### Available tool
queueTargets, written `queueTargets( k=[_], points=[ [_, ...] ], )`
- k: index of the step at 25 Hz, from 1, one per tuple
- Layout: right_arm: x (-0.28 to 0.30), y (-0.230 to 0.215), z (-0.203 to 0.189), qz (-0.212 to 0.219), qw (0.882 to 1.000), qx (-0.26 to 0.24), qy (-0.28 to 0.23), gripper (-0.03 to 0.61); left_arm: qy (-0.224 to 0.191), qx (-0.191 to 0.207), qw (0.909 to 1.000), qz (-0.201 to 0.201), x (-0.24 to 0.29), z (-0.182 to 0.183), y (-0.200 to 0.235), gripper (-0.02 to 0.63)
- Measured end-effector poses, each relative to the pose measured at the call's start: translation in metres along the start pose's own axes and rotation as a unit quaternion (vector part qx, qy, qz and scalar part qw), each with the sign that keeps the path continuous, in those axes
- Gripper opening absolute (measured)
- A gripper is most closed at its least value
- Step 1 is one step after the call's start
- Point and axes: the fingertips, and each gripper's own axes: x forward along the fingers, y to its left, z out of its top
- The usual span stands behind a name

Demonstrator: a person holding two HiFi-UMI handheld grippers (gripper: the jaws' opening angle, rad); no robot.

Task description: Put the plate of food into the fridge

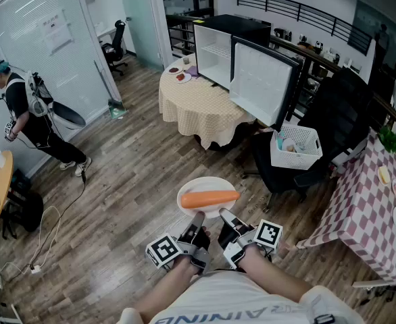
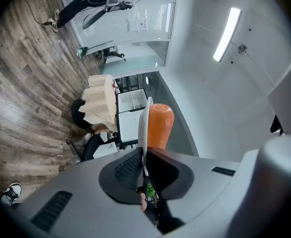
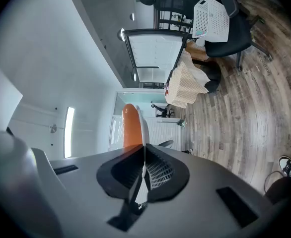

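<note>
Head view shows a round table in beige checked cloth (image 1: 198,106) bearing an open black mini fridge (image 1: 242,27), well apart from the round white plate (image 1: 199,184). A long orange piece of food (image 1: 209,198) lies on the plate. The left gripper (image 1: 196,217) and right gripper (image 1: 225,216) each clamp its near rim.

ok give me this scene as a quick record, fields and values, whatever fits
held item: white plate carrying an orange carrot-like food
left gripper: shut on the plate's near rim
right gripper: shut on the plate's near rim
fridge: stands on the round cloth-covered table, door open
plate location: held over the wood floor, not yet at the fridge
bystander: person standing at far left
</note>
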Motion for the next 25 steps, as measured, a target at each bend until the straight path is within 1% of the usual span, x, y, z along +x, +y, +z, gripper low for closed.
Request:
queueTargets(
  k=[2,3,6,10,16,19,21,23,25],
  points=[
    [-0.001,-0.002,0.002,-0.002,1.0,0.0,-0.002,0.031,0.003,0.007,0.9998,0.015,-0.001,-0.001,0.005,0.028],
    [-0.002,-0.002,0.002,-0.003,1.0,0.0,-0.002,0.031,0.004,0.007,0.9998,0.017,-0.001,-0.001,0.005,0.028],
    [-0.002,-0.003,0.004,-0.005,1.0,0.0,-0.002,0.031,0.001,-0.005,1.0,0.004,0.003,-0.002,0.001,0.028],
    [-0.001,-0.003,0.003,-0.004,1.0,0.004,-0.001,0.031,0.002,0.005,0.9998,0.017,0.0,-0.001,0.006,0.028],
    [0.002,-0.001,0.004,-0.001,1.0,-0.008,-0.001,0.031,-0.003,0.002,1.0,0.001,0.002,0.001,0.001,0.028],
    [0.007,0.0,-0.001,0.001,1.0,-0.008,0.002,0.031,-0.009,-0.001,1.0,-0.004,-0.001,0.006,0.0,0.028],
    [0.012,-0.002,-0.006,-0.001,1.0,-0.008,0.005,0.031,-0.01,0.0,0.9999,0.004,-0.006,0.011,0.004,0.028],
    [0.017,-0.003,-0.011,-0.003,1.0,-0.006,0.008,0.031,-0.008,0.009,0.9997,0.02,-0.012,0.017,0.011,0.028],
    [0.023,-0.004,-0.017,-0.004,1.0,-0.005,0.009,0.031,-0.01,0.003,0.9998,0.015,-0.016,0.024,0.012,0.028]
  ],
)
